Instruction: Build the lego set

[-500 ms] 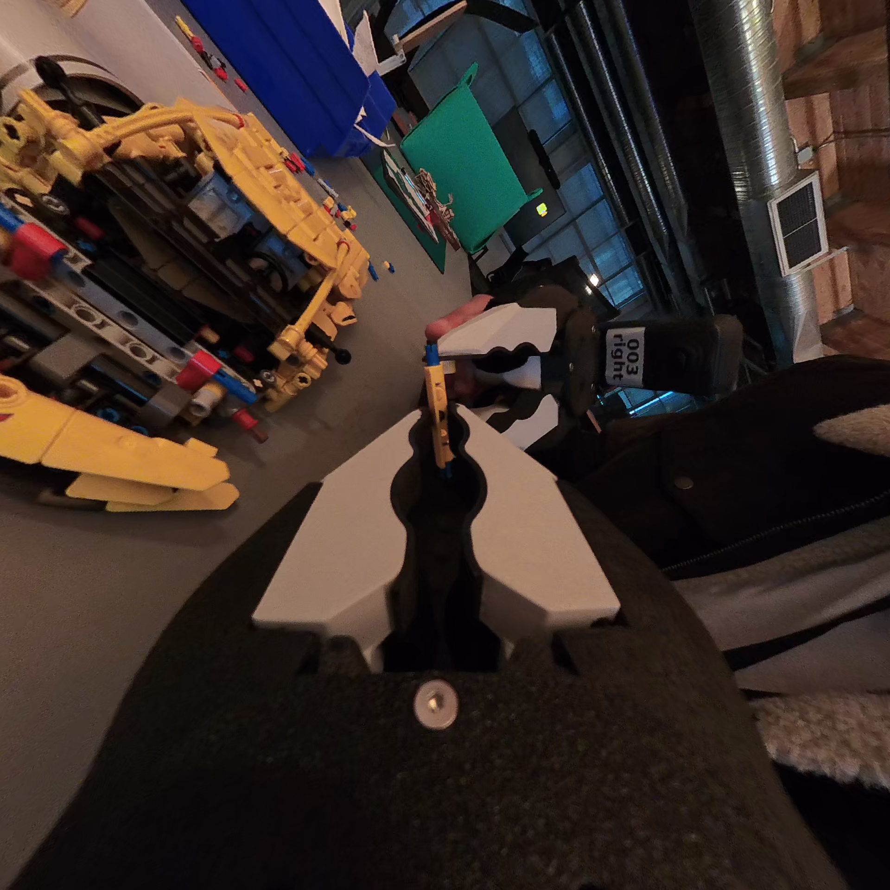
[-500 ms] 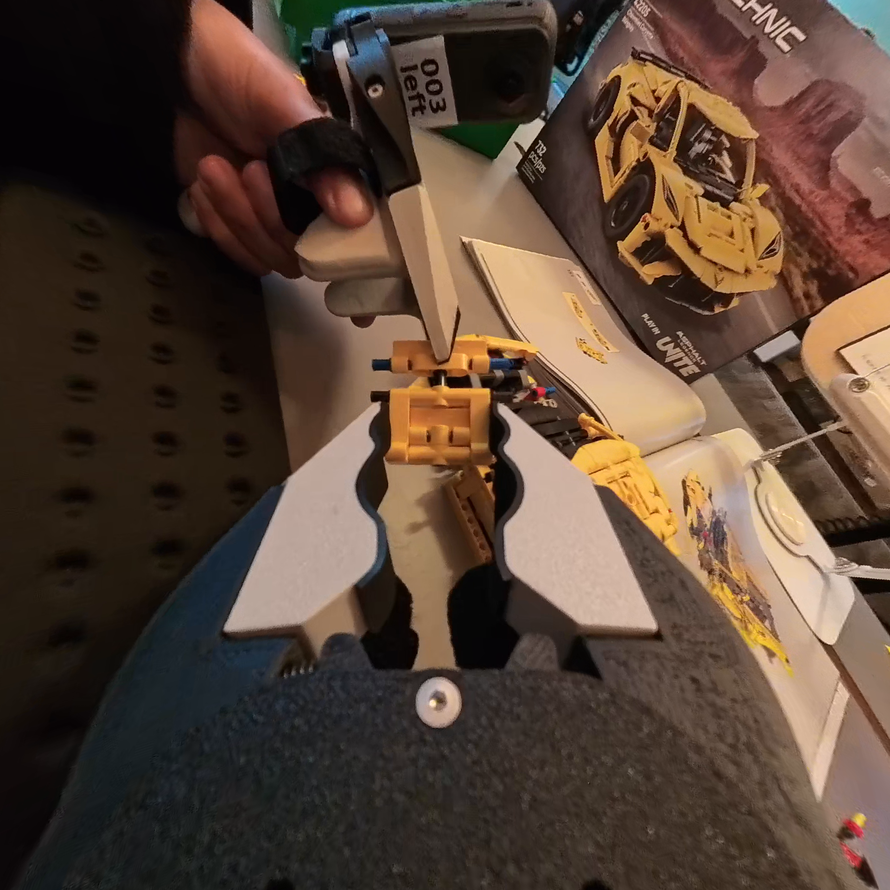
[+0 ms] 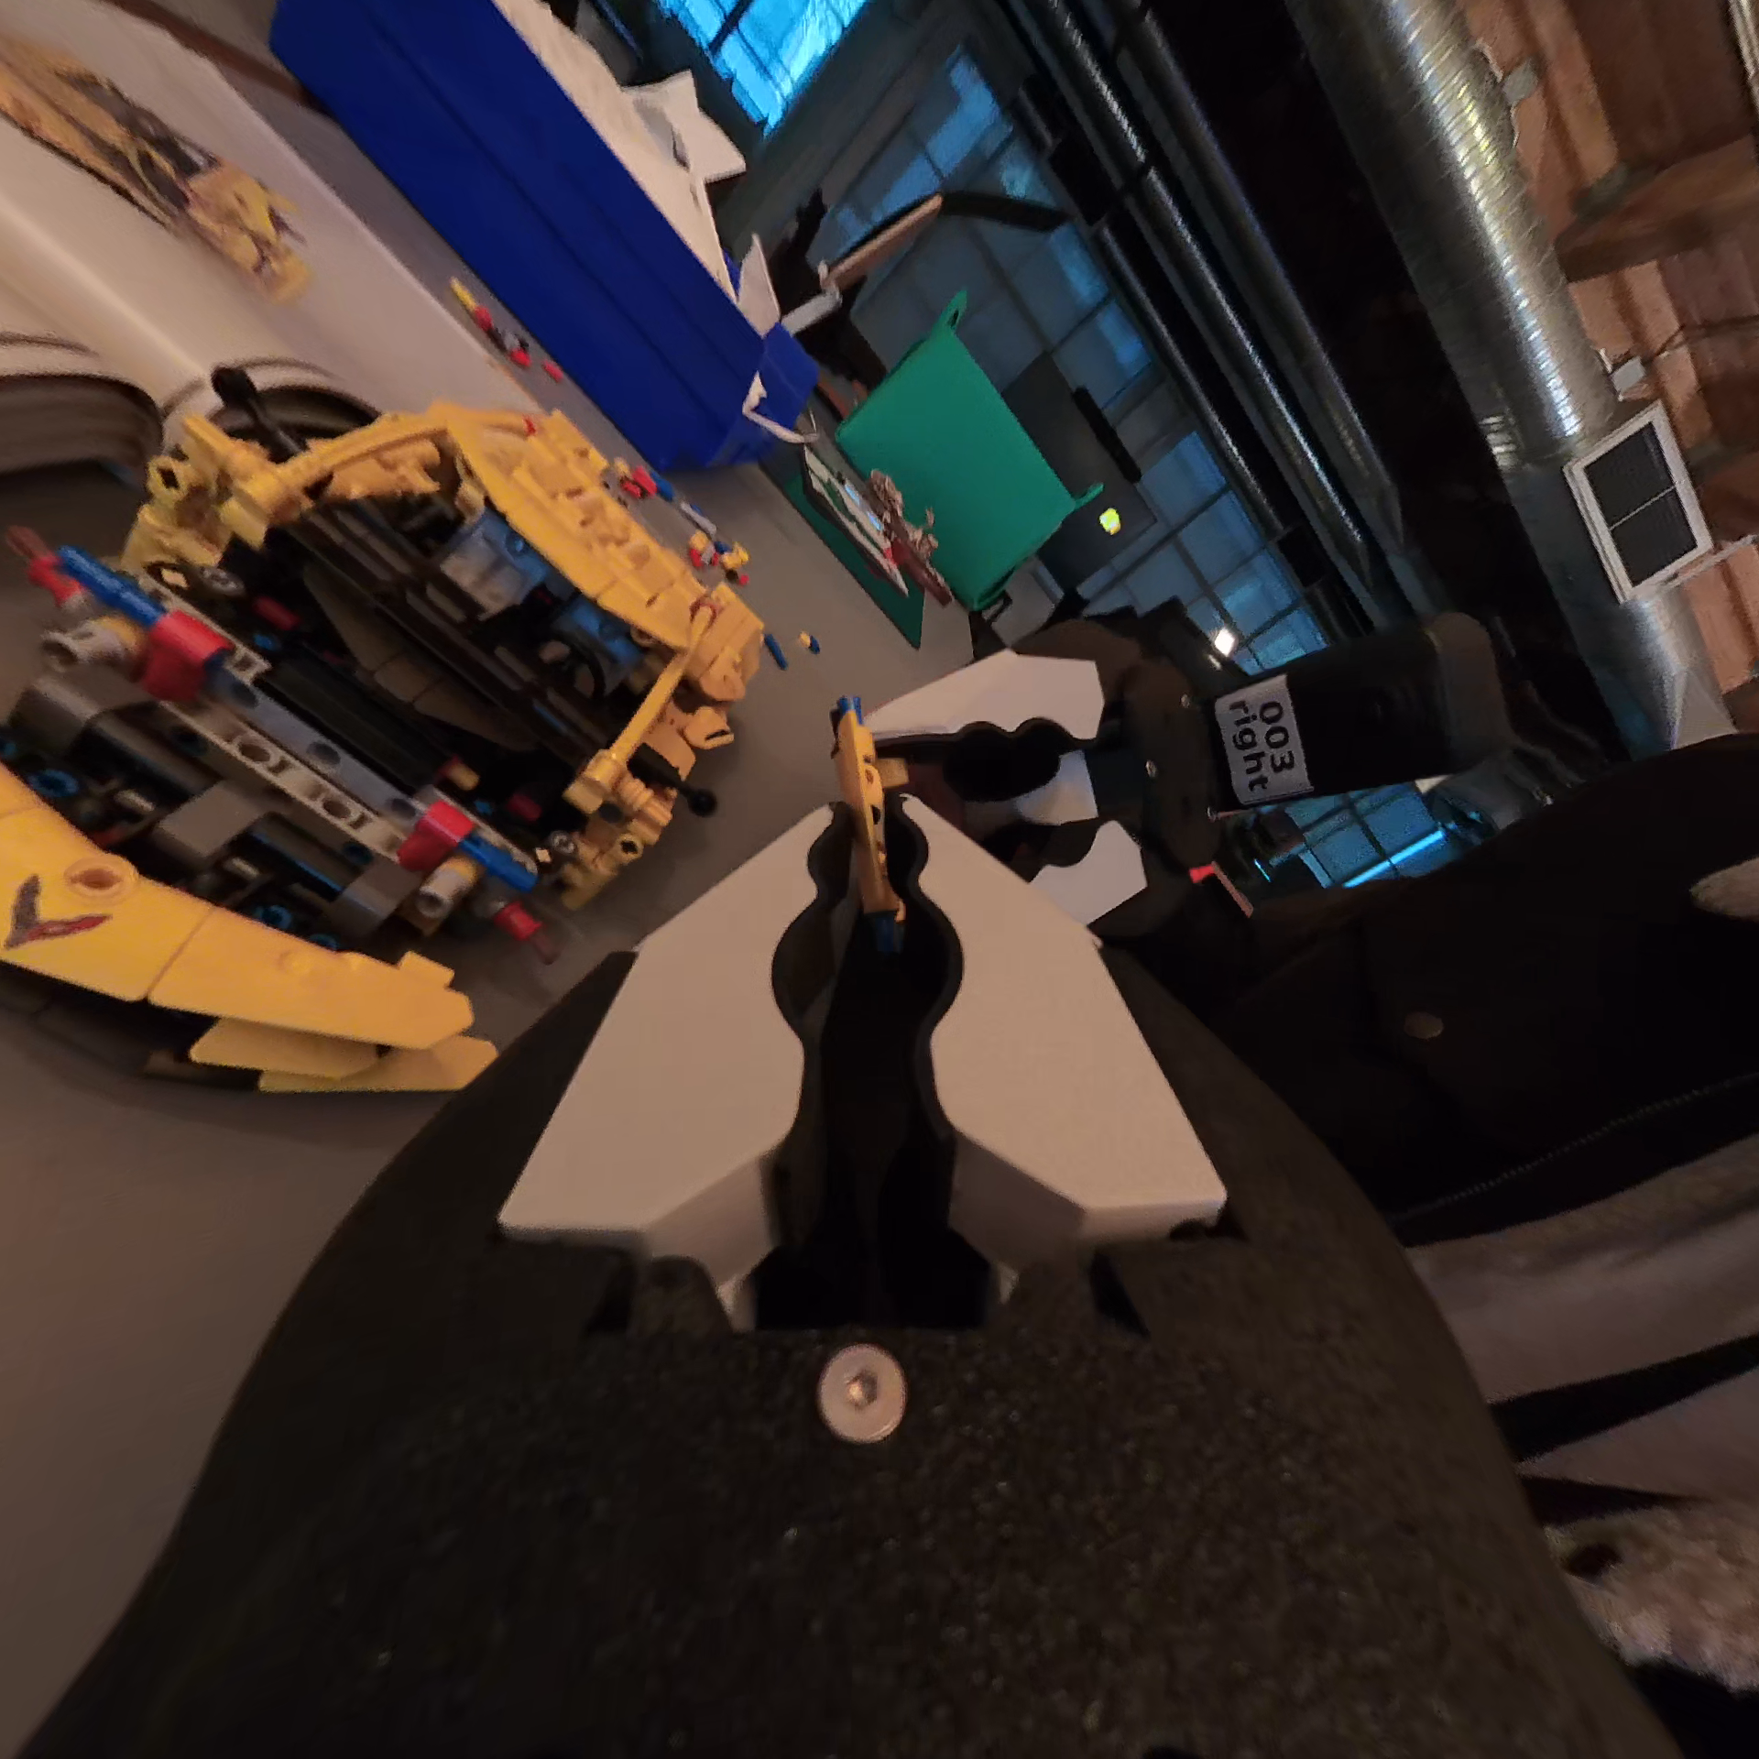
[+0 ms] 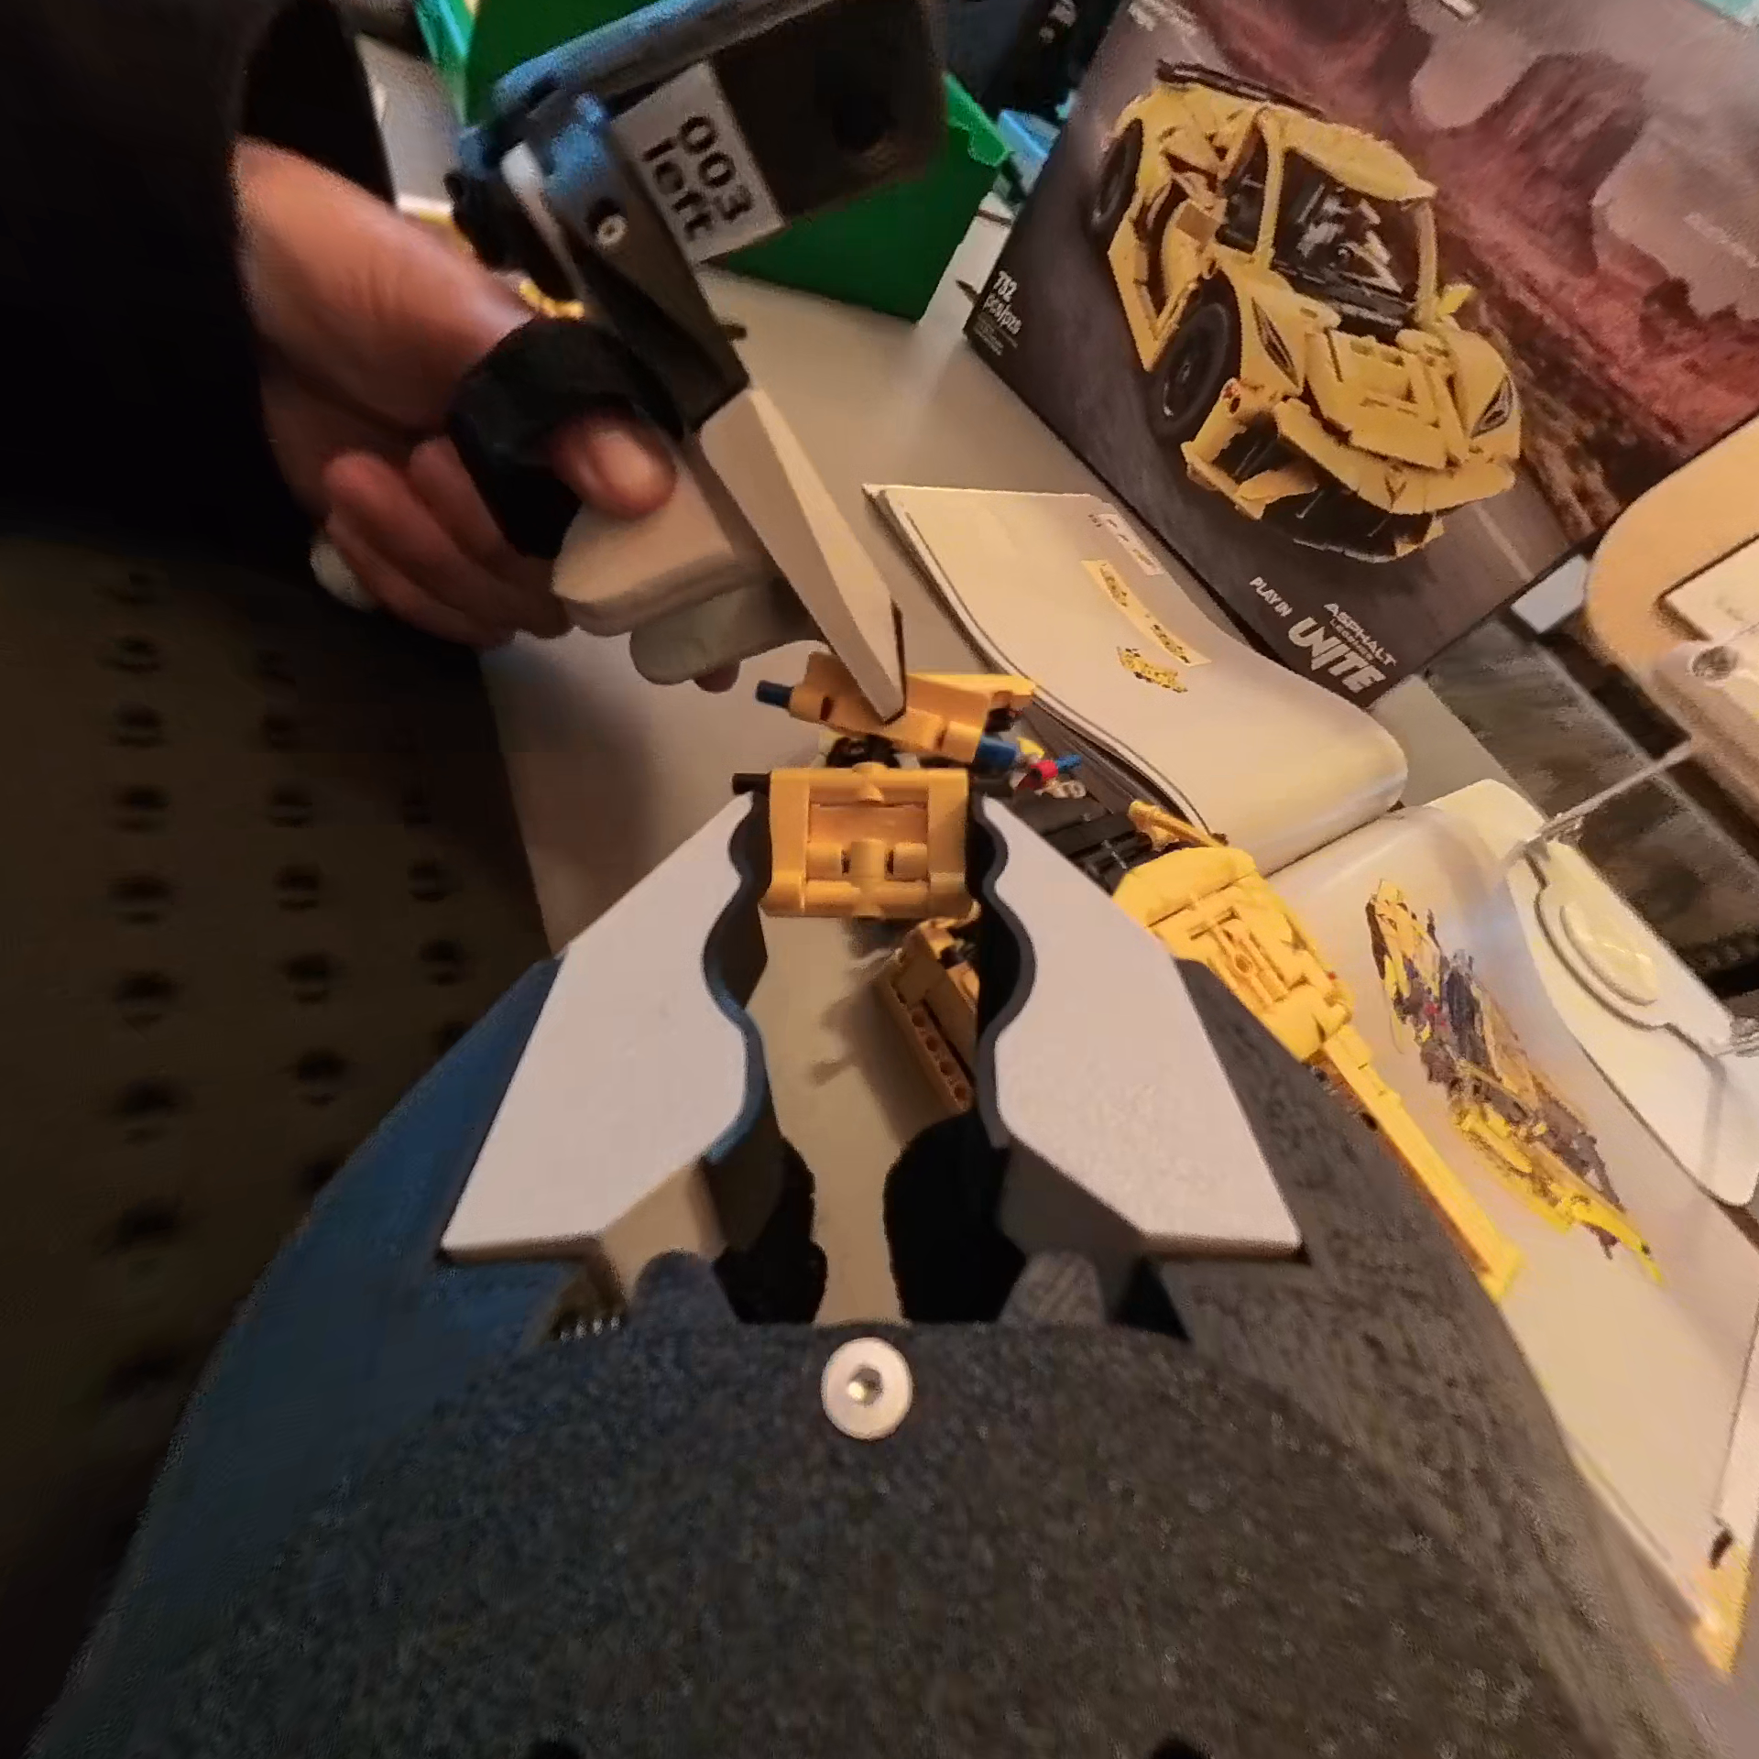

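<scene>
— So, what's each tool pinching?
— Left tool (image 3: 871,838) pinches a thin yellow beam (image 3: 868,819); right tool (image 4: 861,838) clamps a yellow block (image 4: 866,842), just below it.
— The car (image 3: 400,666)?
— Ten o'clock on the desk (image 3: 190,1237).

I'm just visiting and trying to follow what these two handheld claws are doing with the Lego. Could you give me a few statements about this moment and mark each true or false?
1. The left gripper is clamped on a thin yellow piece with blue pins. True.
2. The right gripper is empty. False: it is shut on a blocky yellow sub-assembly.
3. The partly built yellow car sits on the grey table. True.
4. The set's box shows a red truck. False: it pictures a yellow car.
5. Both pieces are lying on the table. False: each is held up in a gripper, close together.
</scene>
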